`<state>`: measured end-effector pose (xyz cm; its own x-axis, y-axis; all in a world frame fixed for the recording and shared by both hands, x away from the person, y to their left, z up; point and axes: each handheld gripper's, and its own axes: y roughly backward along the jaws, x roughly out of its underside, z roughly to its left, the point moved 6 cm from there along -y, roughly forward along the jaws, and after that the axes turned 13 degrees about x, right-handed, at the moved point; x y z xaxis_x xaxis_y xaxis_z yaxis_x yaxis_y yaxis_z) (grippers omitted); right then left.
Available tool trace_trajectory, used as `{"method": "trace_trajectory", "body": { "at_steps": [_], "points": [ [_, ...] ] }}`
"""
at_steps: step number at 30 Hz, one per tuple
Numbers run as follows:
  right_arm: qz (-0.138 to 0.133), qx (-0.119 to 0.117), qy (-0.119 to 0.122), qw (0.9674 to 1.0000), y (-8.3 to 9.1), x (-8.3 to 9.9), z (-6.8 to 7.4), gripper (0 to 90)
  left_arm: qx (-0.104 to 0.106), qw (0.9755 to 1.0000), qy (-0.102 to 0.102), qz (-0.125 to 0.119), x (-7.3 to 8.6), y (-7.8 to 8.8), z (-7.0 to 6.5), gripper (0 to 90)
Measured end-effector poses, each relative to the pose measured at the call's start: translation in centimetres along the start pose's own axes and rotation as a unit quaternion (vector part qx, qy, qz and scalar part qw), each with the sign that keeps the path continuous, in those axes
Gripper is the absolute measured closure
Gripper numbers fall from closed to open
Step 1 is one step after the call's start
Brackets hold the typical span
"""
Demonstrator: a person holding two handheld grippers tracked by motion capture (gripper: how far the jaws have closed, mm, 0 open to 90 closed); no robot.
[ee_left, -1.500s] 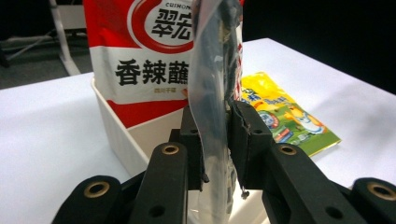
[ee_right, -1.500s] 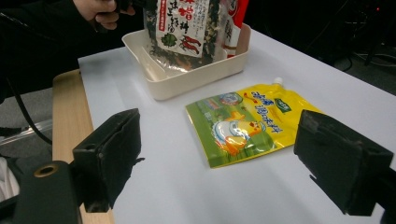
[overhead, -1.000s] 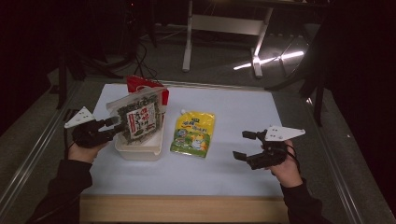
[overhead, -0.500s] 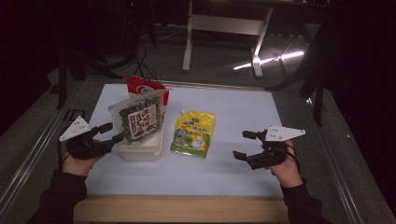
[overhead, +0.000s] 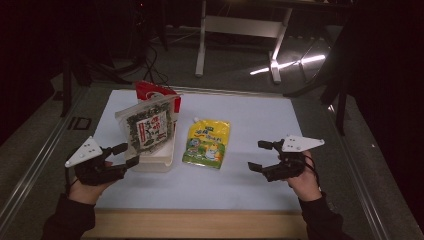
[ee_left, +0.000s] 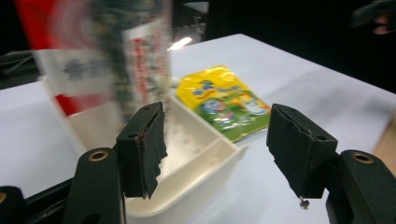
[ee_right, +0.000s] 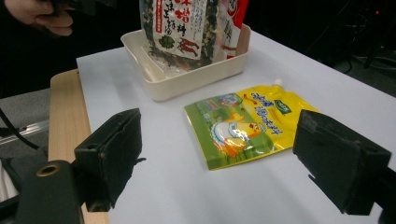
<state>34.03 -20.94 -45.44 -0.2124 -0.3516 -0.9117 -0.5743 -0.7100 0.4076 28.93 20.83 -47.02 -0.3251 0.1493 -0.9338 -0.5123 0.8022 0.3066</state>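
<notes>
The left tool (overhead: 126, 155) is standing apart, jaws just opening, leaving the dark printed snack packet (overhead: 148, 128) propped upright in the cream plastic tray (overhead: 156, 161); the right tool (overhead: 260, 156) is waiting apart, empty.

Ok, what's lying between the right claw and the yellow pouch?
Nothing: the high view shows bare white table between the right claw and the yellow pouch.

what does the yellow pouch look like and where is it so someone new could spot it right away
On the white table top, look just right of the cream tray that holds two upright packets. The yellow pouch lies flat on the table, outside the tray, between the two grippers. It is the one bright yellow and green packet with a cartoon print and a small white spout at one top corner.
</notes>
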Motion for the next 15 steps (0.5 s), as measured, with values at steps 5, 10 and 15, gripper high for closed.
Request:
{"method": "trace_trajectory", "body": {
  "at_steps": [5,10,15],
  "points": [
    [-0.01,-0.001,-0.002,0.9999,-0.4,0.3,0.0,17.6,0.041,0.999,0.013,0.01,0.3,-2.3,-1.7,22.0],
    [-0.005,-0.004,-0.008,0.9999,-1.0,0.7,0.0,17.9,0.071,0.9971,0.009,0.027,0.9,-4.7,-3.4,13.5],
    [0.003,0.0,-0.001,1.0,-1.5,1.2,0.3,17.8,0.08,0.9961,-0.011,0.035,1.8,-6.6,-4.9,3.3]
  ]
}}
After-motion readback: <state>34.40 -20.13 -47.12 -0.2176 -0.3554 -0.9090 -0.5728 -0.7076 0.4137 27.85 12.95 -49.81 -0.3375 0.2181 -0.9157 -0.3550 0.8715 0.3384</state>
